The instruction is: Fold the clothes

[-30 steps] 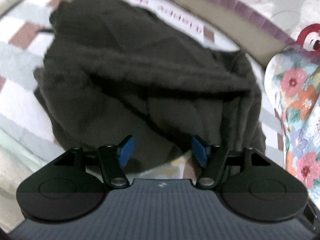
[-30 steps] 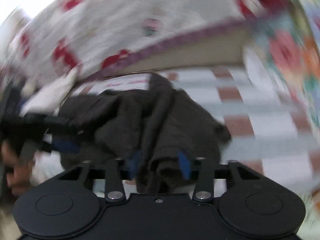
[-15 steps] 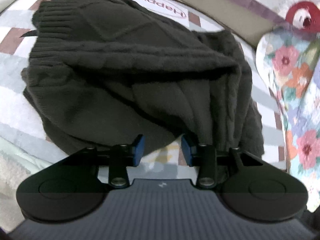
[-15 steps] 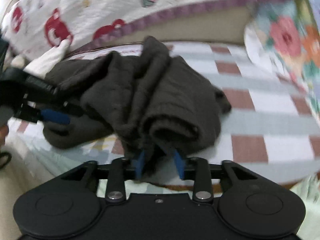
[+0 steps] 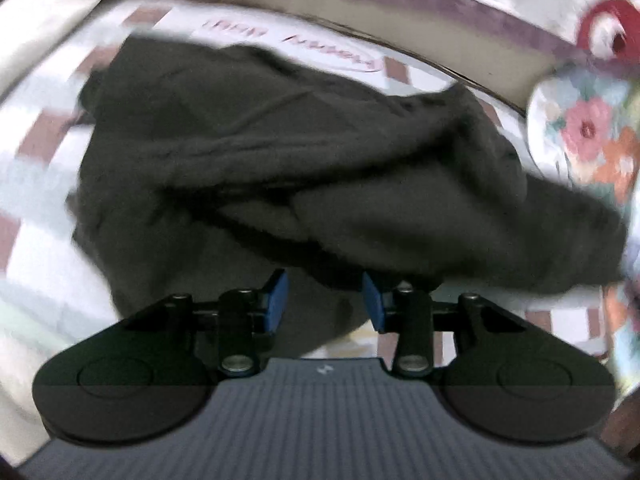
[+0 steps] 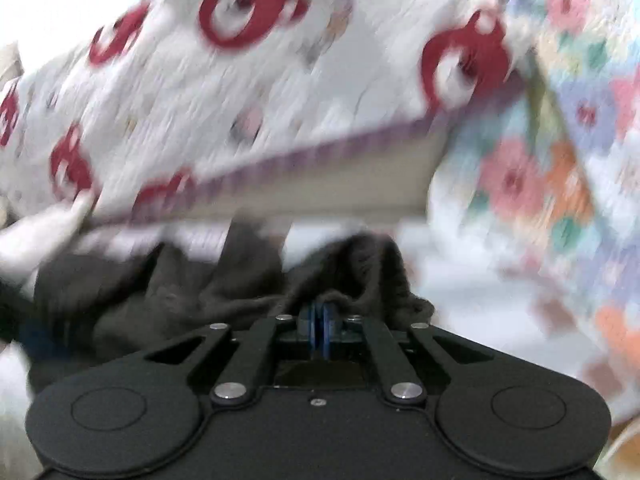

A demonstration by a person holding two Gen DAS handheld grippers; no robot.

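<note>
A dark knitted sweater (image 5: 280,160) lies bunched on a checked bed sheet (image 5: 36,168). My left gripper (image 5: 326,300) is at its near edge. The blue pads stand a little apart with a thick fold of the knit between them, and they look closed on it. In the right wrist view the sweater (image 6: 192,292) rises in a ridge to my right gripper (image 6: 319,320), whose blue pads are pressed together on a thin edge of it. That edge is pulled up off the bed. Both views are blurred by motion.
A white quilt with red figures (image 6: 240,80) and a purple border lies behind the sweater. A floral cloth (image 5: 588,140) lies on the right, also floral cloth (image 6: 560,160). White fabric (image 5: 48,24) sits at the far left.
My right gripper went from open around a sweater fold to shut on its edge and tilted up. My left gripper narrowed onto the near edge and rose; the sweater's right side stretched out.
</note>
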